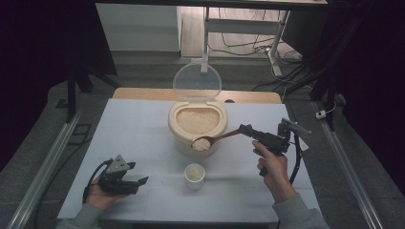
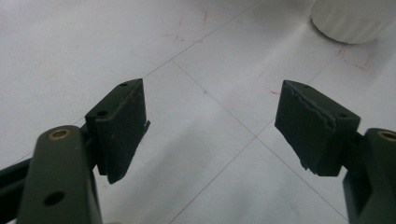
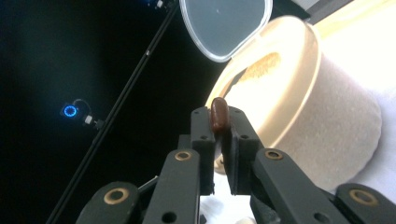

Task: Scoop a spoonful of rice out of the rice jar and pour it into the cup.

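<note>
Left gripper (image 1: 125, 180) rests open on white tabletop (image 1: 143, 138); small white cup (image 1: 195, 173) waits centre. Right gripper (image 1: 247, 130) clamps brown wooden spoon (image 1: 217, 139), heaped w/ rice, at beige rice container (image 1: 197, 125) front. Scoop done; next: carry level, tip into cup.

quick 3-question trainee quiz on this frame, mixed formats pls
1. True or false: the left hand-held gripper is shut on the small white cup.
2. What does the right hand-held gripper hold? A) the clear lid B) a wooden spoon C) the cup
3. Fill in: the spoon bowl, heaped with rice, sits over the near rim of the ____.

Key:
1. False. Its jaws stand open over the white table, apart from the cup.
2. B. It is shut on the handle of the wooden spoon.
3. The rice container, whose clear lid stands open.
</note>
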Demonstrator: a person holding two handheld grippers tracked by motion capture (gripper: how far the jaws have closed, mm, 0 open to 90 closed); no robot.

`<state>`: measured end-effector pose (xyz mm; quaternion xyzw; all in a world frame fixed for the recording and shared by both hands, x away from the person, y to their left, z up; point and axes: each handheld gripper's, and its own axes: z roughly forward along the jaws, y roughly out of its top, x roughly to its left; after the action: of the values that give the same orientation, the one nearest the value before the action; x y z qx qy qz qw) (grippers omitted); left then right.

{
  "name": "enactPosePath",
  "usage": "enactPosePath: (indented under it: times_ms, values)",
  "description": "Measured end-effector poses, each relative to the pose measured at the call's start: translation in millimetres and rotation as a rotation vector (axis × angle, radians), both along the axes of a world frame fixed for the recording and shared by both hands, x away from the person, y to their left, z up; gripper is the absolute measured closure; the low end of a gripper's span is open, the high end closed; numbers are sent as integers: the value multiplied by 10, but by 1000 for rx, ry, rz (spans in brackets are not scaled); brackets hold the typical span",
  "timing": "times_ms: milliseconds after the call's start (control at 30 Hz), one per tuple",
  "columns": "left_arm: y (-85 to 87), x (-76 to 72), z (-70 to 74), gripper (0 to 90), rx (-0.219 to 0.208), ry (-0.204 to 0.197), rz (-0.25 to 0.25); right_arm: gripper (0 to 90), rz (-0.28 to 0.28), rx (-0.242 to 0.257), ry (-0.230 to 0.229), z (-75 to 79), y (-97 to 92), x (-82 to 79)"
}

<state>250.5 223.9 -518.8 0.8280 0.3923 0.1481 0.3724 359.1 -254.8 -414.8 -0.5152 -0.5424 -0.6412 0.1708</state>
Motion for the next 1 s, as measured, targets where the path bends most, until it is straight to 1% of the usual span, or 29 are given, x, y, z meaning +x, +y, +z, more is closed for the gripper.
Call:
enactPosePath:
  times_ms: [333, 600, 733, 900, 1000]
  values:
    - [-4, 1, -1, 246, 1, 1, -1, 829, 38, -39, 24, -100, 19, -94]
    - [-5, 3, -4, 246, 2, 2, -3, 829, 59, -79, 48, -227, 71, -104]
    - [-8, 3, -5, 245, 4, 2, -3, 829, 59, -101, 55, -288, 95, -99]
    - [-7, 2, -5, 245, 3, 2, -4, 829, 67, -144, 52, -323, 142, -93]
    - [-6, 2, -5, 245, 3, 2, -4, 829, 69, -179, 34, -298, 165, -95]
